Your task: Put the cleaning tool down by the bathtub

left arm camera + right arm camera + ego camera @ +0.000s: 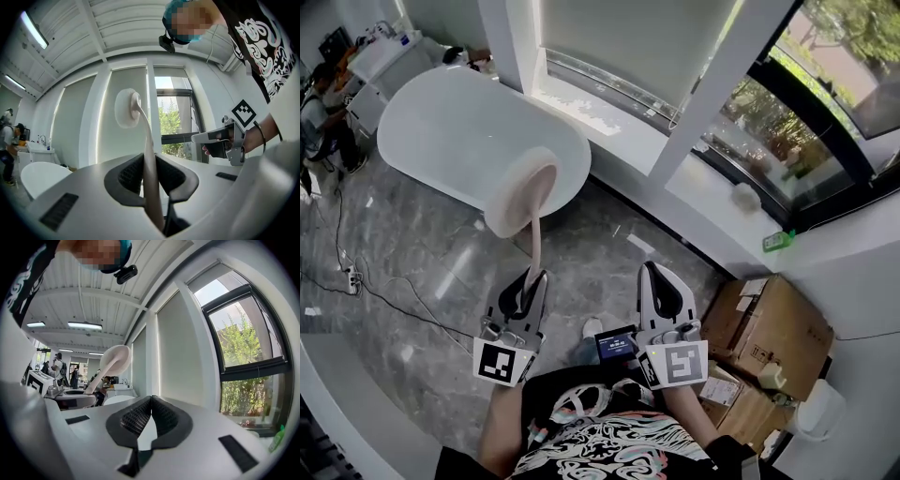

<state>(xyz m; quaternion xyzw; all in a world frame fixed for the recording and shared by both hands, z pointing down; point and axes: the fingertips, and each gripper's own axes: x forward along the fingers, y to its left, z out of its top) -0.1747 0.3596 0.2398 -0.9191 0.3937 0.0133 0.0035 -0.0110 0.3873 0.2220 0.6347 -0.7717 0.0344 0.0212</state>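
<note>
Left gripper (533, 279): its jaws are closing narrowly on the cleaning tool (521, 195), the dark pads pinching the thin handle on both sides.
Cleaning tool: the handle is running straight out from between the left jaws, then curving up to a round pale pad head. The head is hanging in the air ahead of the fingertips, not set down.
Right gripper (650, 271): its jaws are pressing together at the tips with nothing between them. It is riding level just to the right of the left gripper, the two pointing the same way.
Bathtub (455, 131): the white tub is lying on the grey floor ahead of the left gripper and off to its left, beyond the pad head.
Window sill (694, 192): running across ahead of the right gripper, past its tips.
Cardboard boxes (773, 323): sitting on the floor out to the right of the right gripper.
</note>
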